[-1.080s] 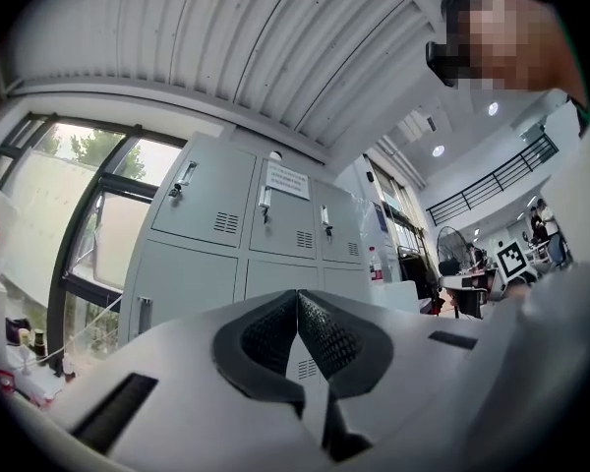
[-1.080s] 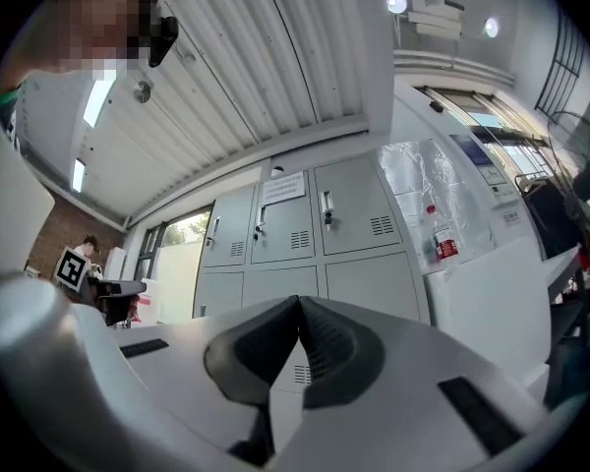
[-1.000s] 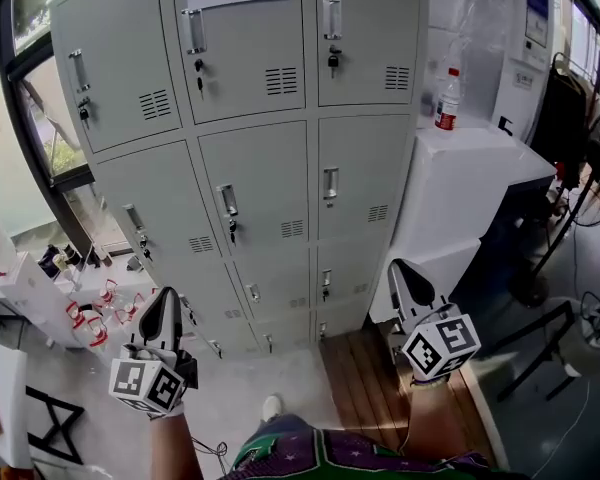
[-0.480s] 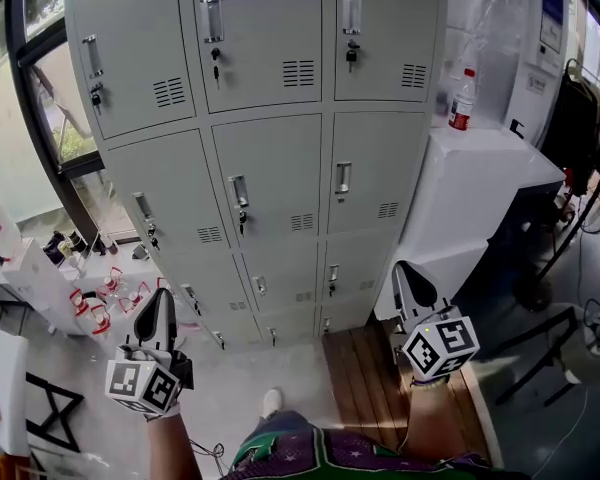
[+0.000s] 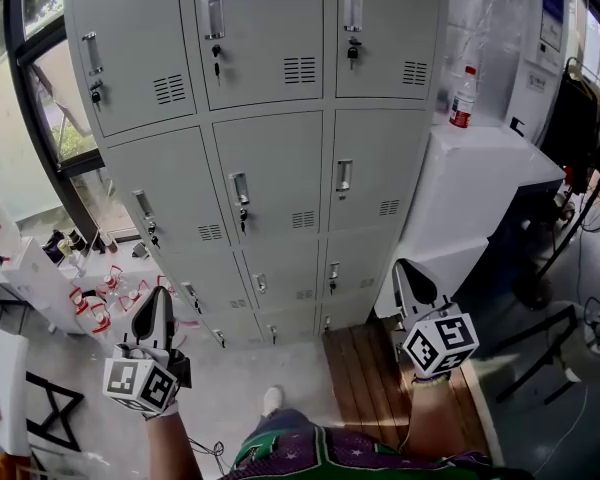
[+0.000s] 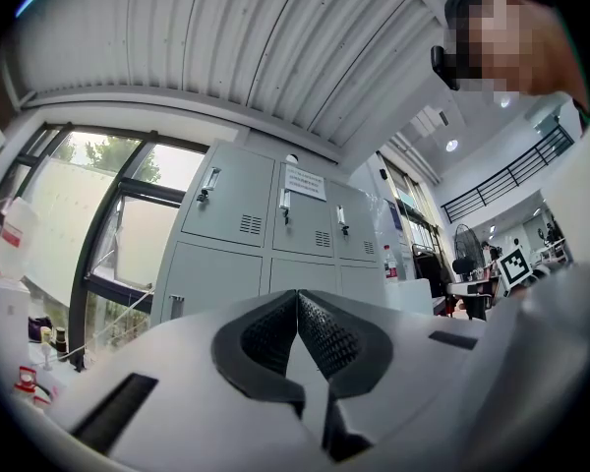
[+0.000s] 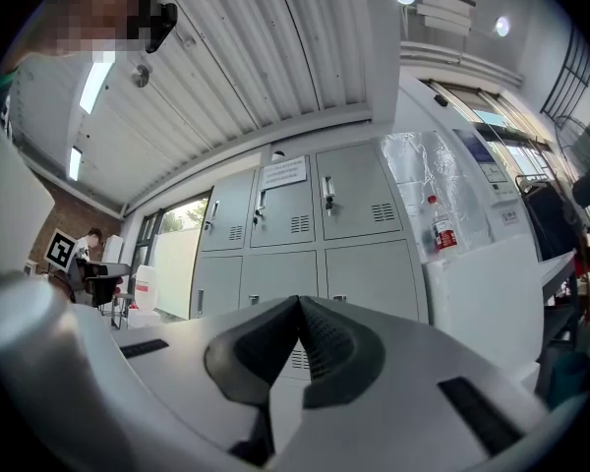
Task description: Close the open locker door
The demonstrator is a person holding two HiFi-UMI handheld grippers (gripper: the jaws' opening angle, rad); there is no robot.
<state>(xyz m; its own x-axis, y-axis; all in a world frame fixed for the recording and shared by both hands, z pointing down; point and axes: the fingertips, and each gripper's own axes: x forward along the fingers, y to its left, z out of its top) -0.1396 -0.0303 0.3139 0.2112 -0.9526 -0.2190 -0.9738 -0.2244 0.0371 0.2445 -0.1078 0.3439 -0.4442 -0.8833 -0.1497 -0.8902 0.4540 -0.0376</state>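
While the person is standing before the grey locker bank (image 5: pixel 180 183), the left tool (image 5: pixel 162 296) and the right tool (image 5: pixel 402 270) are both hovering low in front of it, each with its jaws pressed together on nothing. Every locker door (image 5: pixel 275 178) I can see is sitting flush in its frame, so whatever the compartments are holding is lying out of sight. A red-labelled plastic bottle (image 5: pixel 464 98) is standing upright on the white bench (image 5: pixel 480 163) beside the lockers.
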